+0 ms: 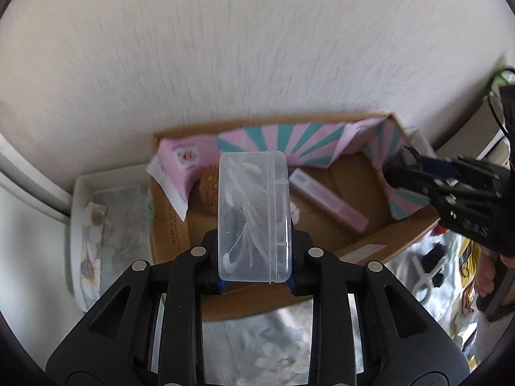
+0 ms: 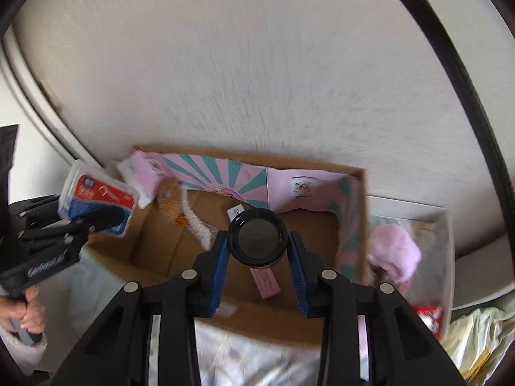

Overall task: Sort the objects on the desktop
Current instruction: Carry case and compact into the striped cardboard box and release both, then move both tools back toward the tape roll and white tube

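Clear plastic case: a floss-pick box with rounded corners, white picks visible through its wall in the left wrist view.
Case axis: long axis runs straight out along the left gripper fingers, the far end pointing toward the cardboard box and the white wall behind it.
Case position: its near end sits between the 2 blue pads, the rest projecting well beyond the fingertips, held in the air above the front edge of the cardboard box.
Left jaws: clamped on the near end of the case, 1 pad on each long side.
Case label: seen from the right wrist view, a red and blue label with white characters and a drawing of a pick; the writing is too blurred to read.
Black-lidded jar: a round jar whose lid faces the camera, so its axis points back along the right gripper.
Jar position: between the blue pads near their tips, over the inside of the cardboard box.
Right jaws: closed on the sides of the jar.
Inside the box: a pink and teal striped liner, a pink slim carton with unreadable print, and a brown plush toy.
Beside the box: a white tray holding something pink and fluffy.
Bench: covered by a pale flowered cloth.
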A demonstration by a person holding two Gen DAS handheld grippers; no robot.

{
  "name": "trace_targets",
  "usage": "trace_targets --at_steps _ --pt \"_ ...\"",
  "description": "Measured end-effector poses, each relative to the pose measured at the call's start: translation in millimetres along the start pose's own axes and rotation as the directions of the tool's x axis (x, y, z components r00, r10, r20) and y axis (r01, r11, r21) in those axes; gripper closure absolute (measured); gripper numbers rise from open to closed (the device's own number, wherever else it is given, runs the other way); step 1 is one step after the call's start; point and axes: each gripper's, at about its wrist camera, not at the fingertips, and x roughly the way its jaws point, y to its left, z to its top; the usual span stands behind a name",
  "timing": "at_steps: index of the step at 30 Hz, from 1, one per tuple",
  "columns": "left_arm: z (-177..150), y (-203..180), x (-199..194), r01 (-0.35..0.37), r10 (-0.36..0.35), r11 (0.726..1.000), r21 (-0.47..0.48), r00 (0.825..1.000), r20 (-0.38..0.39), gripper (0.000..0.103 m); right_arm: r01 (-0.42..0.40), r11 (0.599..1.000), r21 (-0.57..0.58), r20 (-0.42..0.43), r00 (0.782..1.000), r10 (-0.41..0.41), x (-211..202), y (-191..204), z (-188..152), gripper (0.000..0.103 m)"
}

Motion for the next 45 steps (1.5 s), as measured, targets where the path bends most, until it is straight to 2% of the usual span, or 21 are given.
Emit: trace_targets --at_steps 3,8,12,22,24,25,26,27,29,31,36,41,43,45 --pt "-4.4 2.0 22.5 0.011 -0.011 1.000 0.012 0.999 -0.050 0.080 0.049 0.999 0.007 -0.057 0.997 -0.048 31.9 -4.7 7.2 0.069" --pt "-8.6 1.1 42.8 0.018 -0.013 0.999 0.051 0.996 -0.092 0.080 0.068 0.997 0.028 -0.121 0.991 -0.064 59.3 -12.8 11.1 0.069" --pt "-9.4 1.8 51.8 0.033 -0.028 0.998 0.045 0.993 -0.113 0.080 0.094 0.995 0.022 -0.144 0.985 -0.090 68.4 -15.9 6.7 0.069" --pt "-16.8 -5.0 57.1 0.024 -0.016 0.998 0.064 0.992 -0.121 0.079 0.082 0.995 0.048 -0.167 0.983 -0.073 72.0 -22.8 -3.9 0.069" --pt "-17.5 -9.5 53.7 0.004 0.005 0.997 0.079 0.994 -0.111 0.066 0.059 0.996 0.061 -0.155 0.987 -0.049 69.8 -23.8 -5.4 0.064" --pt "-17.4 -11.3 52.0 -0.003 0.012 0.996 0.085 0.994 -0.107 0.038 0.055 0.996 0.068 -0.143 0.989 -0.044 67.4 -24.1 -5.5 0.055" --pt "-17.1 -13.4 48.6 -0.015 0.024 0.996 0.091 0.995 -0.094 0.012 0.044 0.996 0.077 -0.133 0.991 -0.033 64.7 -24.5 -5.5 0.050" --pt "-17.0 -15.2 43.0 -0.027 0.033 0.995 0.093 0.997 -0.068 0.007 0.033 0.996 0.086 -0.124 0.992 -0.022 61.4 -24.6 -5.4 0.047" --pt "-15.6 -17.7 31.4 -0.029 0.030 0.996 0.086 0.999 -0.015 0.005 0.025 0.995 0.092 -0.103 0.995 -0.016 54.5 -23.8 -5.0 0.037" --pt "-12.4 -19.7 25.5 -0.036 0.037 0.996 0.081 0.999 -0.001 0.004 0.040 0.995 0.090 -0.080 0.996 -0.033 45.6 -20.5 -4.5 0.031" --pt "-3.2 -14.9 14.8 -0.100 0.097 0.993 0.069 0.995 0.038 0.004 0.007 0.992 0.125 -0.005 1.000 -0.007 21.3 -27.7 -5.8 0.030" --pt "-2.0 -11.6 -5.4 -0.127 0.122 0.990 0.055 0.989 0.084 0.004 -0.007 0.988 0.156 0.053 0.999 -0.001 -7.8 -38.7 -11.2 0.030" --pt "-1.8 -12.1 -15.5 -0.149 0.143 0.987 0.059 0.985 0.093 0.004 0.000 0.987 0.161 0.069 0.998 -0.011 -14.8 -32.6 -9.0 0.030" --pt "-0.3 -11.5 -26.6 -0.167 0.160 0.984 0.056 0.982 0.103 0.004 0.021 0.990 0.140 0.126 0.991 -0.039 -35.1 -30.1 -5.4 0.030"
